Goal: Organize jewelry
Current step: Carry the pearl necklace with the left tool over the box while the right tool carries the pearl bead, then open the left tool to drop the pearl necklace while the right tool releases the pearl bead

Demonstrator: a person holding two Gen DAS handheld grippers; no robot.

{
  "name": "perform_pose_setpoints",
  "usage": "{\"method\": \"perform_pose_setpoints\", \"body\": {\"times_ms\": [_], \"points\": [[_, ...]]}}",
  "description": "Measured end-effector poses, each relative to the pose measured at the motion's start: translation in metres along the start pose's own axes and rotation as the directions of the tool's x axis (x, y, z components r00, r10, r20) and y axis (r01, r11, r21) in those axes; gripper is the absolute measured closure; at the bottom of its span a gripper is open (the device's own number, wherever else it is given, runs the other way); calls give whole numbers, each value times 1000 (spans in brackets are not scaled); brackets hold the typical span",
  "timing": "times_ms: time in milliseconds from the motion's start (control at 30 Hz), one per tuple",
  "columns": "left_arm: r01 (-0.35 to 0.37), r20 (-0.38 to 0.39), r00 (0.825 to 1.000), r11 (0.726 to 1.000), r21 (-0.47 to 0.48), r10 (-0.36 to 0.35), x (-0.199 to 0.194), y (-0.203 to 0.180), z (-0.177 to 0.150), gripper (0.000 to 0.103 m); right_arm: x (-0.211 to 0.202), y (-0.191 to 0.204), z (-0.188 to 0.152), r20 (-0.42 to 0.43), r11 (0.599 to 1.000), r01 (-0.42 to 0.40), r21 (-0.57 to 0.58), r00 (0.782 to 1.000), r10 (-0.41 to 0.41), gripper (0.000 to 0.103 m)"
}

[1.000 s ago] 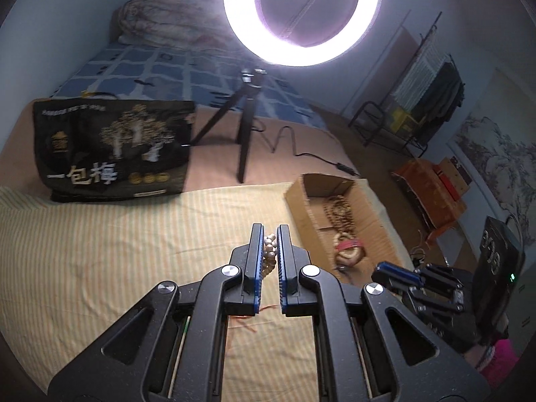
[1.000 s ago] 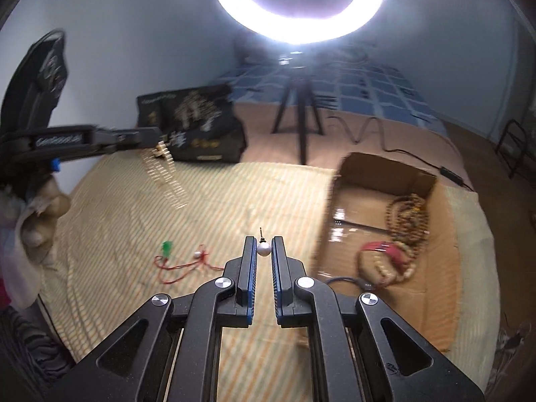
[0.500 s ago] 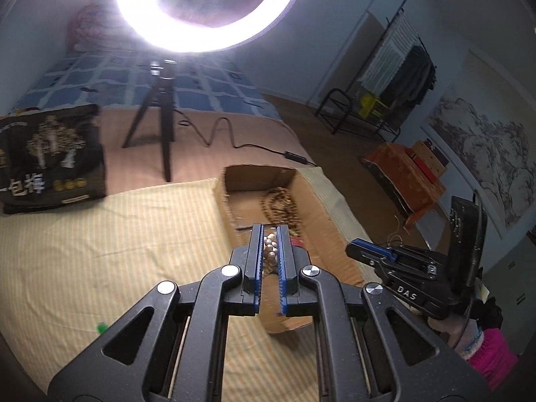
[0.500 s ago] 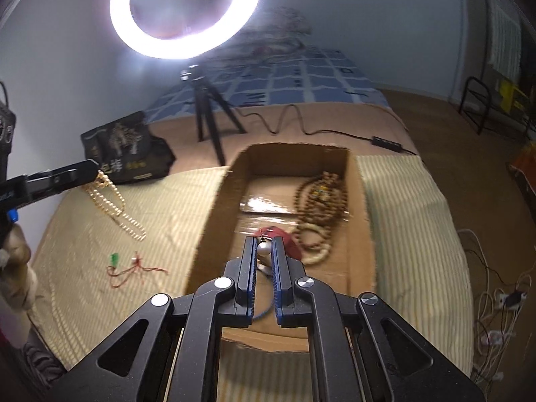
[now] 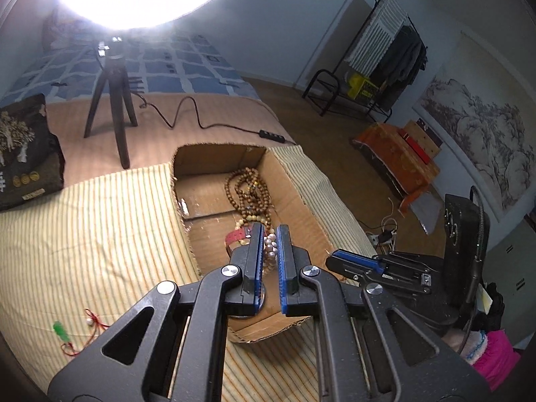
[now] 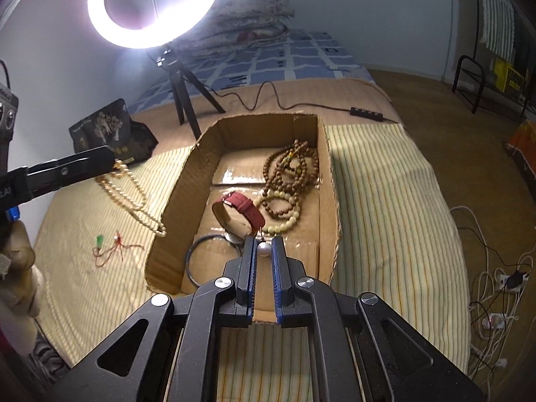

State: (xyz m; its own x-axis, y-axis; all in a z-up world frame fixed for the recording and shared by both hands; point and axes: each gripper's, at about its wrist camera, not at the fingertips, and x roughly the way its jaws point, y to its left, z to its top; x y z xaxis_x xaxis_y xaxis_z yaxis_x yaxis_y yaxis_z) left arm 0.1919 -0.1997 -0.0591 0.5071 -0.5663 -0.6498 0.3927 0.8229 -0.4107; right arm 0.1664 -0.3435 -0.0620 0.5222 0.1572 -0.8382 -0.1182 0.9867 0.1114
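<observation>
Left wrist view: the left tongs (image 5: 269, 234) sit at lower centre, clamped on a pearl necklace (image 5: 270, 247) bunched between the blue pads, above the near end of the cardboard box (image 5: 294, 187). Inside the box lie brown wooden beads (image 5: 249, 191) and a red watch strap (image 5: 236, 236). The right tongs (image 5: 331, 261) enter from the lower right, seen side-on, so their grip cannot be read here. A red cord with a green bead (image 5: 72, 331) lies on the striped bedspread (image 5: 83, 234) at lower left.

Right wrist view: the right tongs (image 6: 263, 246) are closed on a single white pearl pendant (image 6: 263, 249) over the box's (image 6: 174, 201) near end. This view alone shows the necklace (image 6: 134, 197) hanging in a long loop from the left tongs (image 6: 112, 159) at middle left, draped down to the bedspread (image 6: 385, 201) beside the box's left wall. It also shows a black cord loop (image 6: 201, 251) on the box floor, and the ring light (image 6: 154, 3) whole at the top.
</observation>
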Motion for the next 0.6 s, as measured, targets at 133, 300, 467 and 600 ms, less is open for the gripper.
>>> {"method": "perform_pose_setpoints", "body": {"times_ms": [133, 300, 467, 600], "points": [[-18, -24, 1000, 1000, 11, 18, 12, -1, -4, 97, 4, 3, -3, -23, 1000, -6, -13, 1000, 6, 96], [-29, -50, 998, 999, 19, 30, 21, -1, -9, 97, 12, 3, -7, -53, 1000, -7, -14, 999, 6, 96], [-39, -64, 997, 999, 11, 40, 25, 3, -10, 97, 14, 3, -9, -64, 1000, -2, -16, 998, 1, 96], [-53, -69, 996, 999, 0, 53, 26, 9, -11, 93, 16, 4, -8, -74, 1000, 13, -18, 997, -14, 94]]}}
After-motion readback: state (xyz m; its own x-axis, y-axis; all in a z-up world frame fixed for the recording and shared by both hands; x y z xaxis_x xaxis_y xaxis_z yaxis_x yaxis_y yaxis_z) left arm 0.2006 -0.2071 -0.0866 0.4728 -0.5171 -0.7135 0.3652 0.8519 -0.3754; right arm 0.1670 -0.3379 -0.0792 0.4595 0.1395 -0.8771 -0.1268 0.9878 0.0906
